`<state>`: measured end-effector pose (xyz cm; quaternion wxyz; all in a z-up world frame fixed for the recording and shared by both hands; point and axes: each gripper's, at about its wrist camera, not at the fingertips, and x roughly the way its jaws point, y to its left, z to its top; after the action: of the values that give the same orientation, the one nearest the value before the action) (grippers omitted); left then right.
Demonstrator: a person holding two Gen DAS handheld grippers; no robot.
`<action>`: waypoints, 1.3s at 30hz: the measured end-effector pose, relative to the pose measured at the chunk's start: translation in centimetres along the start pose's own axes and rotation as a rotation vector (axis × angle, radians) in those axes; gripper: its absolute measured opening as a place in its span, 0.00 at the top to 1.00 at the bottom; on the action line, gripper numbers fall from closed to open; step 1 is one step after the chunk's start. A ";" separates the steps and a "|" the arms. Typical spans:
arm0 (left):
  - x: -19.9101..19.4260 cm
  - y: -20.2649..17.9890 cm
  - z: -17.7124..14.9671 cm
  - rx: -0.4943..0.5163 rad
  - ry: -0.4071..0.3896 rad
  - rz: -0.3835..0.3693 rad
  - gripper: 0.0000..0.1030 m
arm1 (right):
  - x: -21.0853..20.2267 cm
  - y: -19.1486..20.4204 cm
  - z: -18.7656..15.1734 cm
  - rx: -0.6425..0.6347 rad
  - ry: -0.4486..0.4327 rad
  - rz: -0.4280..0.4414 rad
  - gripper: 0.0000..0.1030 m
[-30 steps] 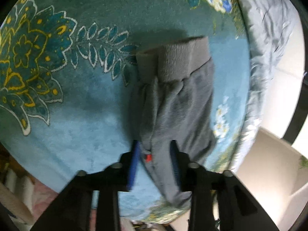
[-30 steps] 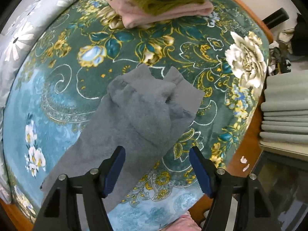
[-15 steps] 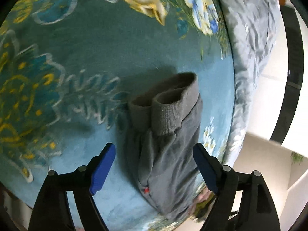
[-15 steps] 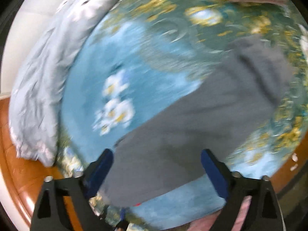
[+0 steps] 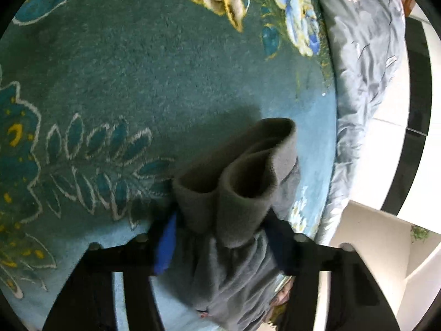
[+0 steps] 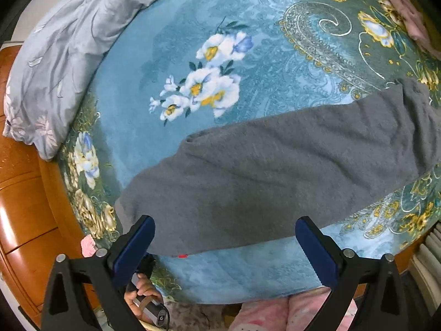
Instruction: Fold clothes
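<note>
The left gripper (image 5: pixel 220 244) has just been closing and now straddles the grey trousers (image 5: pixel 234 193) at their ribbed cuffs, which stick up at 12 o'clock; whether the pads pinch yet I cannot tell. The right gripper (image 6: pixel 224 245) hangs wide open and empty over the trousers' other end, probably ready to grip for a fold. Only the right view shows the trousers stretched across the blanket (image 6: pixel 171 41); only the left shows both cuffs stacked.

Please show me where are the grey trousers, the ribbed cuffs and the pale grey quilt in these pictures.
grey trousers (image 6: pixel 275 171): right wrist view, middle of the flat leg.
ribbed cuffs (image 5: pixel 242 204): left wrist view, outer face of the nearer cuff.
pale grey quilt (image 6: pixel 63 55): right wrist view, its crumpled middle.
</note>
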<state>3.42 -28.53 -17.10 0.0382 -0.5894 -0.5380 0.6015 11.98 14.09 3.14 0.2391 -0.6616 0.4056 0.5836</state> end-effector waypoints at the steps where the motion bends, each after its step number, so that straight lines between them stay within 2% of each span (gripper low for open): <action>1: 0.0 0.0 0.0 -0.004 0.003 0.003 0.58 | 0.1 0.2 0.0 -0.002 0.000 -0.003 0.00; 2: -0.1 0.0 0.1 -0.009 0.005 0.005 0.69 | 0.2 0.5 0.0 -0.005 0.000 -0.004 0.00; 4: -0.4 -0.3 0.2 -0.006 0.005 0.009 0.76 | 0.2 1.0 -0.2 -0.015 0.003 -0.005 0.00; 6: -1.2 -1.5 0.4 0.045 -0.010 0.022 0.79 | 0.4 1.6 -0.3 -0.018 0.006 -0.002 0.00; 9: -3.5 -4.1 0.7 0.119 -0.050 -0.057 0.81 | 0.8 2.5 -0.5 -0.026 0.012 0.011 0.00; 12: -7.5 -5.1 1.7 0.118 -0.130 -0.181 0.81 | 1.1 3.5 -0.8 -0.049 0.018 0.024 0.00; 13: -8.7 -4.8 2.1 0.110 -0.162 -0.191 0.81 | 1.2 3.8 -0.9 -0.060 0.017 0.029 0.00; 14: -9.8 -4.2 2.8 0.098 -0.191 -0.178 0.81 | 1.2 4.1 -1.0 -0.069 0.016 0.031 0.00; 16: -10.8 -2.1 4.1 0.081 -0.217 -0.071 0.81 | 1.3 4.4 -1.3 -0.085 0.014 0.030 0.00; 18: -10.0 1.1 5.9 0.003 -0.158 0.071 0.81 | 1.2 4.4 -1.7 -0.079 0.010 0.032 0.00; 19: -9.7 2.6 6.5 -0.033 -0.125 0.104 0.80 | 1.2 4.2 -1.8 -0.071 0.010 0.039 0.00; 22: -9.8 4.1 6.6 -0.070 -0.107 0.100 0.79 | 0.6 3.6 -2.1 -0.053 -0.001 0.048 0.00; 25: -10.4 3.8 6.2 -0.058 -0.100 0.122 0.76 | -0.2 2.9 -2.0 -0.028 -0.032 0.052 0.00; 27: -11.4 4.0 5.8 -0.088 -0.102 0.138 0.73 | -1.0 2.5 -2.1 -0.011 -0.054 0.071 0.00; 29: -12.9 4.0 5.5 -0.107 -0.119 0.146 0.65 | -1.8 2.1 -2.2 -0.002 -0.076 0.086 0.00; 31: -13.9 3.0 5.2 -0.106 -0.149 0.161 0.61 | -2.6 1.8 -2.3 0.003 -0.099 0.101 0.00; 35: -16.5 1.1 4.7 -0.014 -0.217 0.221 0.51 | -4.4 1.2 -2.7 -0.024 -0.172 0.121 0.00; 39: -18.5 -1.5 3.3 0.121 -0.272 0.271 0.45 | -6.4 1.1 -3.0 -0.119 -0.263 0.104 0.00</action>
<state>5.63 -42.46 -4.59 -0.0810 -0.5664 -0.4167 0.7064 12.85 12.77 10.14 0.2199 -0.5707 0.3690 0.6998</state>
